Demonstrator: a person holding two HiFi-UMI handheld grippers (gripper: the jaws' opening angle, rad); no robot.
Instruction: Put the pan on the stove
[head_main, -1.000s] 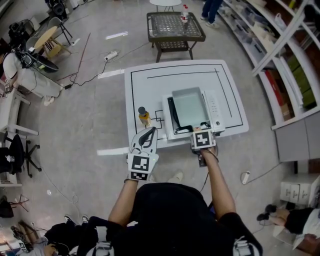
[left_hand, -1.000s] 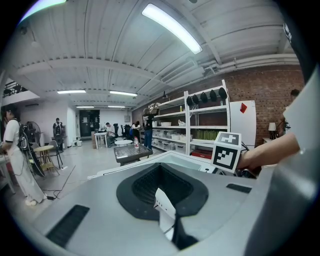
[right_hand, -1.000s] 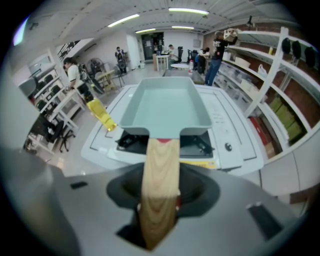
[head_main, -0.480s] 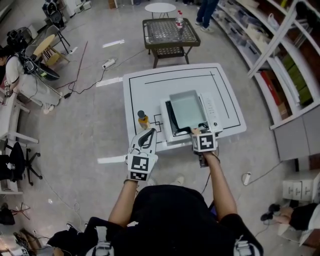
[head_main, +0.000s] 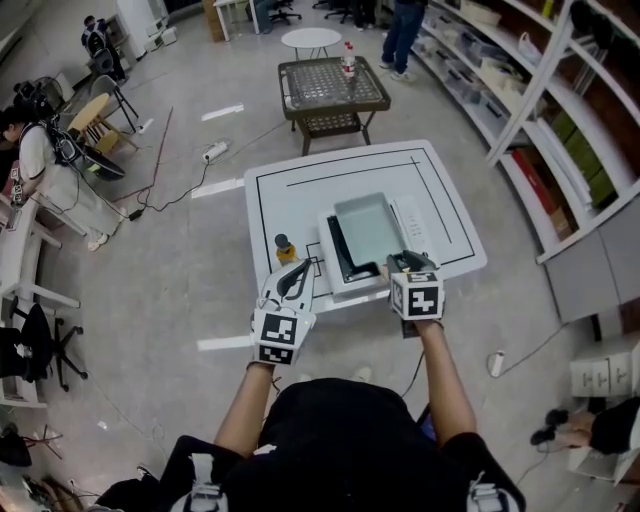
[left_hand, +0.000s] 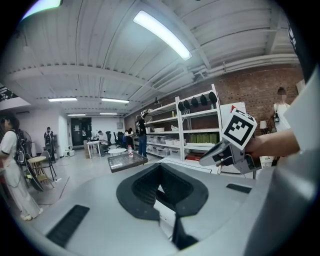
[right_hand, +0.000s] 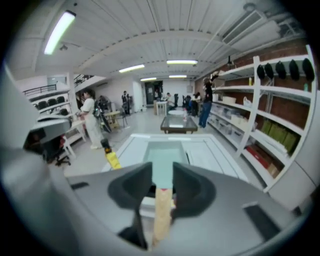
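Observation:
The pale teal rectangular pan (head_main: 368, 228) (right_hand: 164, 155) lies flat on the white stove (head_main: 415, 222) on the white table (head_main: 300, 190). Its wooden handle (right_hand: 161, 210) points toward me. My right gripper (head_main: 403, 260) (right_hand: 160, 167) hangs above that handle, tipped downward. Its jaws have just been closing, but they grip nothing; the handle shows through the gap from below. My left gripper (head_main: 298, 268) (left_hand: 160, 167) hovers at the table's near edge, left of the stove, shut and empty. In the left gripper view, the right gripper's marker cube (left_hand: 239, 130) is at the right.
A yellow bottle (head_main: 286, 248) (right_hand: 111, 157) stands on the table just beyond the left gripper. A dark mesh coffee table (head_main: 330, 85) sits behind the white table. Shelving (head_main: 570, 130) runs along the right wall. People and chairs (head_main: 60, 150) are at the far left.
The right gripper has lifted off the pan handle and tipped its nose down. The pan stays on the stove. The left gripper has risen slightly.

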